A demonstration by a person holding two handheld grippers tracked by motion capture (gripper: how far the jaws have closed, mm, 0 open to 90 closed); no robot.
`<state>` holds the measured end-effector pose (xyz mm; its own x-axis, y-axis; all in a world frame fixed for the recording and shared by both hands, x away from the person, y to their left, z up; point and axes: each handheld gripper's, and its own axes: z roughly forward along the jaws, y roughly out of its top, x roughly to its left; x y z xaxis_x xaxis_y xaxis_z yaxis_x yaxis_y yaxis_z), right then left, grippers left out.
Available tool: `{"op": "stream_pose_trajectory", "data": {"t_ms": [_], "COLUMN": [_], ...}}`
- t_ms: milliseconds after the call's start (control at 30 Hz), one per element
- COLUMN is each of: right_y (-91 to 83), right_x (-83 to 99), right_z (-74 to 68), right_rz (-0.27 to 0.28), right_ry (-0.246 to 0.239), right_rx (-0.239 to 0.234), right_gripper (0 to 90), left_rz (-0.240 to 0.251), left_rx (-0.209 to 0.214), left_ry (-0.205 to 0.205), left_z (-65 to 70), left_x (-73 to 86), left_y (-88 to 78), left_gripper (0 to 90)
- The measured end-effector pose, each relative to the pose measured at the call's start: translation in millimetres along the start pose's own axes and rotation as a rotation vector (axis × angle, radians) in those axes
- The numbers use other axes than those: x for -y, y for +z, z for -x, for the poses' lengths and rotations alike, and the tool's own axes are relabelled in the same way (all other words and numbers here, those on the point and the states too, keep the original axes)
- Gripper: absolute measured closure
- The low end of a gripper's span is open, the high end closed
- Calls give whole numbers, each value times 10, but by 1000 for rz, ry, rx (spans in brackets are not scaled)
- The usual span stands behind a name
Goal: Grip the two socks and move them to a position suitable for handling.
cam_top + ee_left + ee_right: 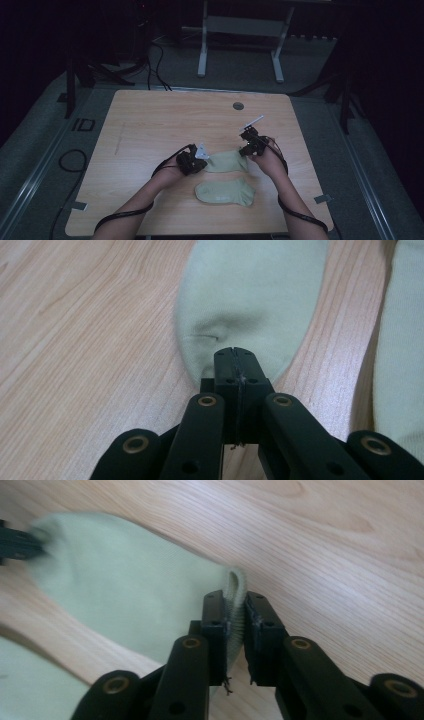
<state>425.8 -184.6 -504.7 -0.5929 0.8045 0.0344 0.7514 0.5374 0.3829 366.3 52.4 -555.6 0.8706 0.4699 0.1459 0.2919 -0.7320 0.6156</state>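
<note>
Two pale green socks near table's (150, 115) front edge. Farther sock (227, 161) stretched flat: left gripper (196, 163) clenched on toe, right gripper (248, 148) grasping ribbed cuff. Nearer sock (225, 192) lies untouched. Likely pairing or folding barely begun.

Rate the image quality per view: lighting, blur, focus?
High view: dim, surroundings nearly black, table lit, farther sock and nearer sock readable. Left gripper view: bright, sharp on the sock toe pinched by the left gripper. Right gripper view: right gripper and ribbed cuff crisp, far sock end smeared, black foreground jaws soft.
</note>
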Motion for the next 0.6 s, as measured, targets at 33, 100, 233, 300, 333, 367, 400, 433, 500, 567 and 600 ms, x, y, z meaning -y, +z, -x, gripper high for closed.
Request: {"op": "stream_pose_trajectory", "data": {"t_ms": [33, 100, 233, 300, 333, 367, 400, 433, 500, 567, 600], "right_y": [20, 55, 35, -25, -25, -77, -77, -87, -79, 4, 49], "right_x": [12, 31, 67, 78, 78, 97, 97, 119, 137, 184, 202], "right_z": [22, 61, 159, 166, 166, 129, 129, 75, 33, -55, -69], "right_rz": [-1, -15, 10, 39, 39, 55, 55, 55, 49, 20, 8], "right_ry": [7, 13, 32, 38, 38, 30, 30, 16, 7, -30, -32], "right_rx": [6, 39, 73, 81, 81, 59, 59, 31, 19, 2, 0], "right_gripper": [760, 738, 661, 687, 687, 774, 774, 854, 876, 886, 886], "left_rz": [-2, -4, -8, -7, -7, -6, -6, -9, -8, -12, -12], "left_rx": [2, 3, 1, 2, 2, -5, -5, -10, -9, -1, 1], "left_ry": [1, 2, 6, 5, 5, 6, 6, 6, 7, 2, 1], "left_z": [-4, -8, -5, -6, -6, 5, 5, 9, 10, -2, -5], "left_x": [-2, -3, -9, -7, -7, -6, -6, -10, -10, -12, -12], "left_y": [0, -2, -1, -2, -2, -3, -3, -2, -1, -1, -1], "left_gripper": [894, 894, 894, 894, 894, 894, 894, 894, 894, 894, 894]}}
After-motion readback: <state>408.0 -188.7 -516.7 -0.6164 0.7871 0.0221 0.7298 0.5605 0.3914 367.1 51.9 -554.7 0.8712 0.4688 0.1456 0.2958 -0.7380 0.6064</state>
